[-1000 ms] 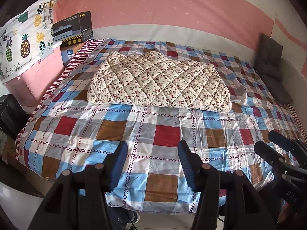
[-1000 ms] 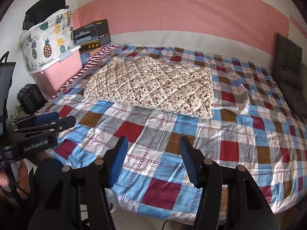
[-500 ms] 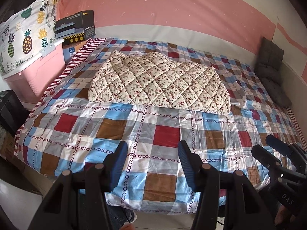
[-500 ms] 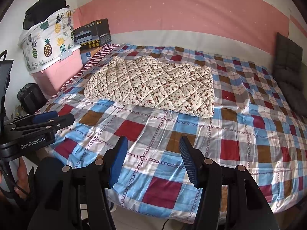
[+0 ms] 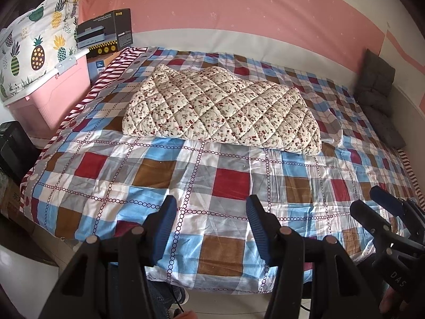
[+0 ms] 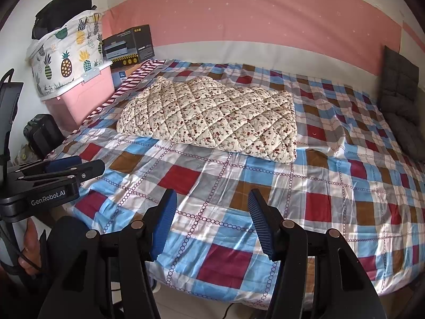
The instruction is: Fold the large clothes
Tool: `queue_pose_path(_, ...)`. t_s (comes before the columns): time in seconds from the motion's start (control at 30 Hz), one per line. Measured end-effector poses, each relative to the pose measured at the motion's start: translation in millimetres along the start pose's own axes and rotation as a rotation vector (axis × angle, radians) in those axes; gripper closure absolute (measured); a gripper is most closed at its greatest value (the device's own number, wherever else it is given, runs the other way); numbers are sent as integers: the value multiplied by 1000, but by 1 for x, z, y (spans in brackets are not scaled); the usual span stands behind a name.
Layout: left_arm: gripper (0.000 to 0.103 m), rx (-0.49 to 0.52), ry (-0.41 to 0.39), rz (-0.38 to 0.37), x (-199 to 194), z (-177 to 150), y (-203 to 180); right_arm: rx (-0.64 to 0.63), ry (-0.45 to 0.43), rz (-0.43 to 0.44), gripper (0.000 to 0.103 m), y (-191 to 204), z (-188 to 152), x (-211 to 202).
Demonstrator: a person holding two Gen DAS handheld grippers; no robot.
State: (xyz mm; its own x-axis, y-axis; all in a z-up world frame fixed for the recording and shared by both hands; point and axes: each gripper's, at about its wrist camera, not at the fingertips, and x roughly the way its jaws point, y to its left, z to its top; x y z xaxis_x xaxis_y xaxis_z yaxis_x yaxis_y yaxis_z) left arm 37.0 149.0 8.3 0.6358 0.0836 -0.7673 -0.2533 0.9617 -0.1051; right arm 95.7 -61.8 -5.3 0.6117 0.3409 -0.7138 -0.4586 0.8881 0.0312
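Two grippers: left gripper (image 5: 211, 222) and right gripper (image 6: 212, 219) hung released, grasping nothing.
Quilt (image 5: 220, 111): lay folded on the bed (image 5: 231, 183).

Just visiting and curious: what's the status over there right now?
Left gripper open, right gripper open, both empty at the bed's foot. Floral quilted garment folded on the checked bedspread, untouched. Nothing between the grippers and it.
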Motion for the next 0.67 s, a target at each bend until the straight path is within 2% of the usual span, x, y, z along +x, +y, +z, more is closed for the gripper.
queue_pose_path(0.67,46,19,-4,2,-2,1,-6,-2,1,0,47,-2,-4,0)
